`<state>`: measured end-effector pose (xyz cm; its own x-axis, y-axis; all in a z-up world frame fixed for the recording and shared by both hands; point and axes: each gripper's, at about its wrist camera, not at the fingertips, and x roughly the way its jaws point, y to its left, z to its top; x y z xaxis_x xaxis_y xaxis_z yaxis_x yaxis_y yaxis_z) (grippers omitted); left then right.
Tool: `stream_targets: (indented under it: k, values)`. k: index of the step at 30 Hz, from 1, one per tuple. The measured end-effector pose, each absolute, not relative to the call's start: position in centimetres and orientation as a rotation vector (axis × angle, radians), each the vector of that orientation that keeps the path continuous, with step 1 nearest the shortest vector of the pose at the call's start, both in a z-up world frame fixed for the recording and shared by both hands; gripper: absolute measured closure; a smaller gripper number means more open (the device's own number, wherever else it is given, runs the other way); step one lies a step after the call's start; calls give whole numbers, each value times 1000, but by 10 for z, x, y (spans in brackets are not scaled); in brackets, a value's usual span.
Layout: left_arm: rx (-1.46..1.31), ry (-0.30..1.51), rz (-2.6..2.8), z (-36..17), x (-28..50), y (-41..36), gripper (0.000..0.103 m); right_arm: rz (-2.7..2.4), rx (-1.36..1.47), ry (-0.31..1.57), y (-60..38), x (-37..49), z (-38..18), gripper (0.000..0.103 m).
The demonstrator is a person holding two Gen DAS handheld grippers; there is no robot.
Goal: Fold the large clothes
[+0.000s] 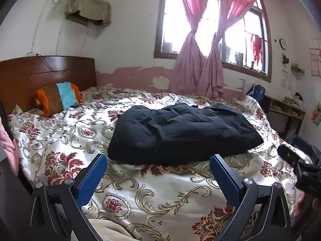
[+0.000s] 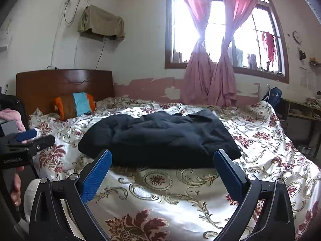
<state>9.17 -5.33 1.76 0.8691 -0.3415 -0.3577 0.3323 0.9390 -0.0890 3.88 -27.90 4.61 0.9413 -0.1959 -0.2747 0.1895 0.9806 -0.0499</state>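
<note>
Gaping wide over the bed's near edge, the jaws of the left gripper (image 1: 158, 160) are seen to hold nothing; the right gripper (image 2: 163, 156) is likewise spread wide and empty. Beyond both, the dark garment (image 1: 180, 132), already folded into a thick bundle, is laid near the middle of the floral bedspread (image 1: 66, 140). Its folds are hard to make out in the dark cloth. A striped pillow (image 1: 60, 98) is propped against the headboard (image 1: 40, 74), partly cut off.
</note>
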Motion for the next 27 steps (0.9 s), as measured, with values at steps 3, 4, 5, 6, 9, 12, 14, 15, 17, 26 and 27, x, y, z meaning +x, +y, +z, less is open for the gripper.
stream_targets:
  k: [3,4,5,6,9,12,14,15,17,26,27]
  values:
    - [-36,370,-333,17,90,-49,0,-203,-11,287,-280,38,44,3]
    - [-40,368,-327,16,91,-48,0,-204,-7,288,-280,37,43,3]
    - [-45,365,-319,15,90,-48,0,-205,-3,289,-282,36,42,3]
    - [-50,363,-316,14,89,-47,0,-206,0,289,-283,35,42,3]
    - [-58,338,-343,12,83,-49,0,-207,3,290,-285,32,39,3]
    - [-28,325,-355,9,74,-57,0,-211,2,290,-286,29,40,3]
    - [3,319,-348,6,70,-64,0,-216,-1,289,-286,27,39,3]
    - [15,322,-348,5,70,-66,0,-219,-4,292,-287,27,38,3]
    - [23,334,-352,2,71,-69,0,-224,-4,297,-287,27,38,3]
    - [-1,358,-350,-2,71,-66,0,-209,-5,316,-283,32,36,3]
    - [-1,359,-349,-2,71,-66,0,-207,-7,317,-282,32,35,3]
